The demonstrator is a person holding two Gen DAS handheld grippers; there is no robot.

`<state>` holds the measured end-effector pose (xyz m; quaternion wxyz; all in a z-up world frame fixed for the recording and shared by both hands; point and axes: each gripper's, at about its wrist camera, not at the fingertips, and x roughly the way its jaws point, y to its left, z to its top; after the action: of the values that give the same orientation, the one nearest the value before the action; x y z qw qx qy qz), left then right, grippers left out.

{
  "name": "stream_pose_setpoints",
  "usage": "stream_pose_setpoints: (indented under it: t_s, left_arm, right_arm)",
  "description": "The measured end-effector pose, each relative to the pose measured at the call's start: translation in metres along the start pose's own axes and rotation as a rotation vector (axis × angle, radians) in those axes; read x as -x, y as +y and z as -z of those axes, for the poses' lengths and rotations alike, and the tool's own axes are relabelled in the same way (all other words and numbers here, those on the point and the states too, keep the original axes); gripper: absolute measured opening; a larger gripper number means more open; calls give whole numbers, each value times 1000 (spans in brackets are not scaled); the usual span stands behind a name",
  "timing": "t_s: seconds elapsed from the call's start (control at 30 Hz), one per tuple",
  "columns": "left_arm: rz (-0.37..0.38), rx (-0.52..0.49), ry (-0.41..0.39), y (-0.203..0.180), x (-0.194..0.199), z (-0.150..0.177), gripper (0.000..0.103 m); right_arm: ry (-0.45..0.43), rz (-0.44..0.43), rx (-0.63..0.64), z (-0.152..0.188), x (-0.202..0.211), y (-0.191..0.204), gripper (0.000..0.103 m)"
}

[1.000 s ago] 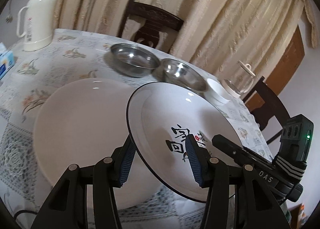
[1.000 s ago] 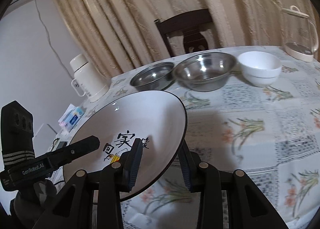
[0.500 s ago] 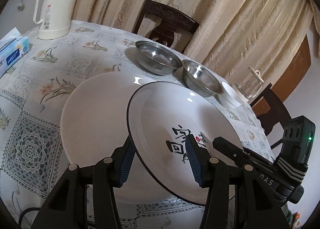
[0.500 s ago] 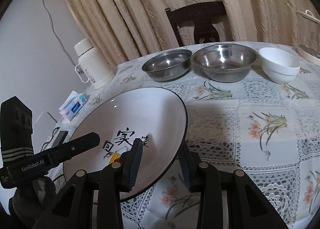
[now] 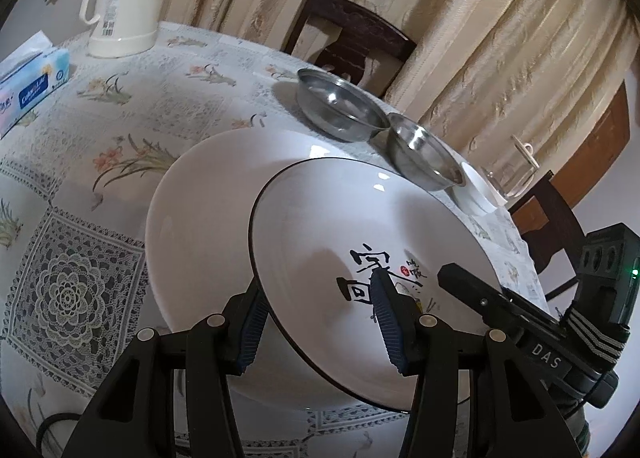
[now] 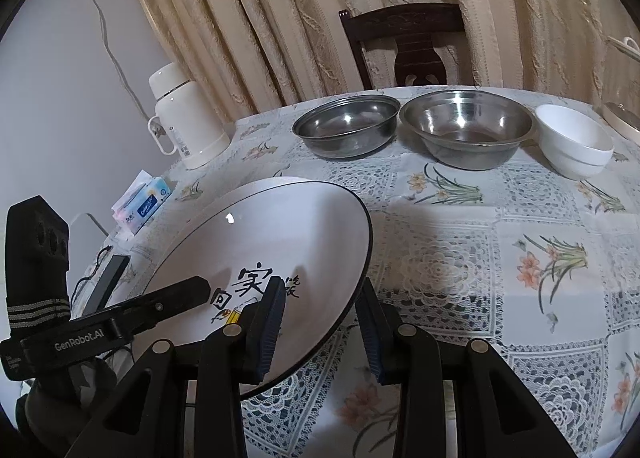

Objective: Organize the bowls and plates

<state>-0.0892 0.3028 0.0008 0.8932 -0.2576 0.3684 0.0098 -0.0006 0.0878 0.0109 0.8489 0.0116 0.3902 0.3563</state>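
Gripping opposite rims, both tools [image 5: 318,326] [image 6: 320,322] clamp the printed plate [image 5: 320,234], tilted above the plain plate [image 5: 200,193].

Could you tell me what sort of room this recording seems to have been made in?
Most likely a home dining room: a table with a floral lace tablecloth, a dark wooden chair against heavy beige curtains, and a white thermos beside steel bowls.
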Motion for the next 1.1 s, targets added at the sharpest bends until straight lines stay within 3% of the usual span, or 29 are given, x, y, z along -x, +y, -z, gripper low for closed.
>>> stream_pose_setpoints:
  t_s: [0.2,0.47,0.93,1.1]
  left_arm:
    - [-24,-4,-14,5,2,-4,52]
    - [-60,6,-23,16,5,-11,53]
    - [-37,20,-16,23,9,-15,53]
    - [-70,-9,-76,24,20,-19,57]
  right_arm:
    - [30,-1,-8,2,-11,3,39]
    - [2,18,12,-2,-10,9,39]
    - [13,22,-9,1,-16,5,39]
    - [18,13,-20,4,-17,4,39]
